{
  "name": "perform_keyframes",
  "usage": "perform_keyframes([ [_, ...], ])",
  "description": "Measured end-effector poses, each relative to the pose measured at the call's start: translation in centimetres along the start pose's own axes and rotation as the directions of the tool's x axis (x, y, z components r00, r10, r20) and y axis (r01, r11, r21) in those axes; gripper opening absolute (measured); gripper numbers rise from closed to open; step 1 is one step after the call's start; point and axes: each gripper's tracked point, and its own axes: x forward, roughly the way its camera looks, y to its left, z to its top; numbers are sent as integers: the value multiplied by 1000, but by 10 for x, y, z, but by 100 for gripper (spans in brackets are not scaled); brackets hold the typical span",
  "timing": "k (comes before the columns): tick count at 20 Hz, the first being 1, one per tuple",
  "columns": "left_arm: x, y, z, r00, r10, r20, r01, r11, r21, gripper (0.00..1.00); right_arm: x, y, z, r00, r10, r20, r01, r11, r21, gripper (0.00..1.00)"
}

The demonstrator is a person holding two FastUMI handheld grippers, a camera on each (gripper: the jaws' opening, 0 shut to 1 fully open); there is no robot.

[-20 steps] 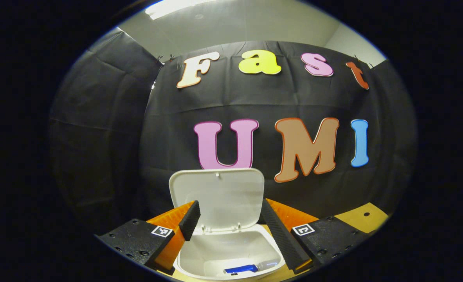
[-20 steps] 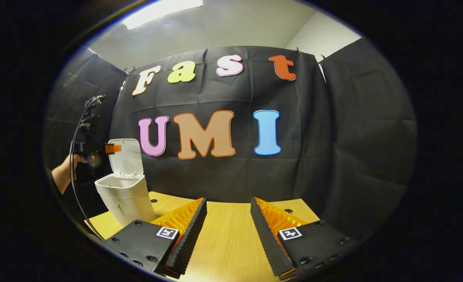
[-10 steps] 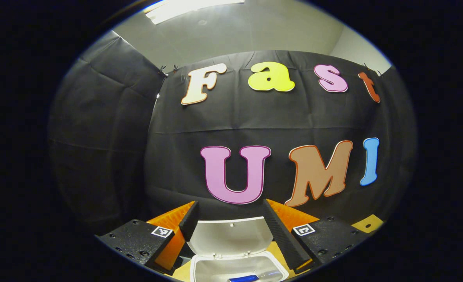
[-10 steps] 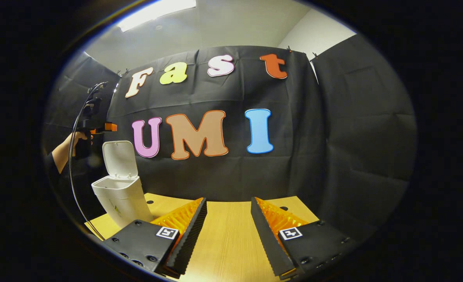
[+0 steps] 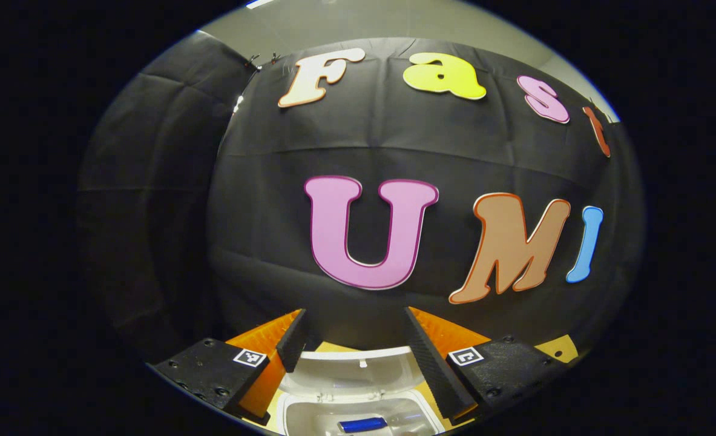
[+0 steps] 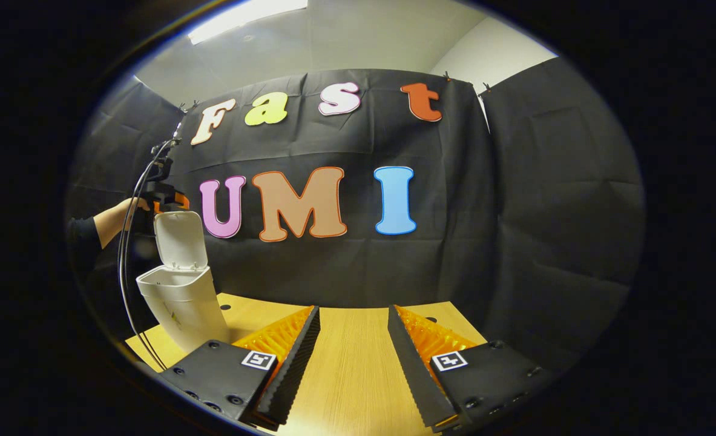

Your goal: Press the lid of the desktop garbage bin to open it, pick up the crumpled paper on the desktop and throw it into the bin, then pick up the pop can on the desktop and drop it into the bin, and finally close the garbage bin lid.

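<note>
The white desktop bin [image 6: 182, 306] stands at the table's left with its lid [image 6: 179, 239] raised upright. In the left gripper view I look down on the lid [image 5: 351, 372] and into the bin [image 5: 309, 418], where the blue pop can [image 5: 362, 424] lies. My left gripper [image 5: 354, 345] hovers open just above the lid's top edge, nothing between its fingers. In the right gripper view the left gripper [image 6: 165, 200] shows above the lid, held by a hand [image 6: 129, 209]. My right gripper [image 6: 351, 351] stands open over the bare tabletop. The crumpled paper cannot be made out.
The wooden table [image 6: 358, 375] runs from the bin to the right, with small holes near its back edge. Black cloth walls close the booth behind and at both sides. A cable [image 6: 129, 272] hangs from the left gripper beside the bin.
My left gripper has risen from in front of the open lid to just above its top edge and moved toward the wall. The right gripper has hardly moved.
</note>
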Motion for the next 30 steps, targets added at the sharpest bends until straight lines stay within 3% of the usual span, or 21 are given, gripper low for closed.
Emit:
perform_keyframes([
  [2, -9, -9, 0, 1000, -28, 2, 28, 999, -18, 90, 0, 4, -1, 1000, 10, 1, -10, 1000, 0, 78],
  [3, -14, -11, -3, 1000, -31, 0, 31, 999, -11, 93, 2, 7, -1, 1000, 20, -2, -20, 1000, 3, 78],
  [13, -77, -19, -46, 999, -48, 10, 49, 999, -9, 93, 11, 36, -8, 993, 112, -27, -112, 993, -19, 78],
  [18, -97, -18, -98, 997, -53, -60, 51, 998, -42, 93, 12, 42, -11, 990, 138, -38, -139, 990, -27, 78],
  [30, -114, -17, -178, 981, -44, -190, 49, 999, 22, 93, 18, 58, -26, 980, 179, -82, -183, 982, -40, 78],
])
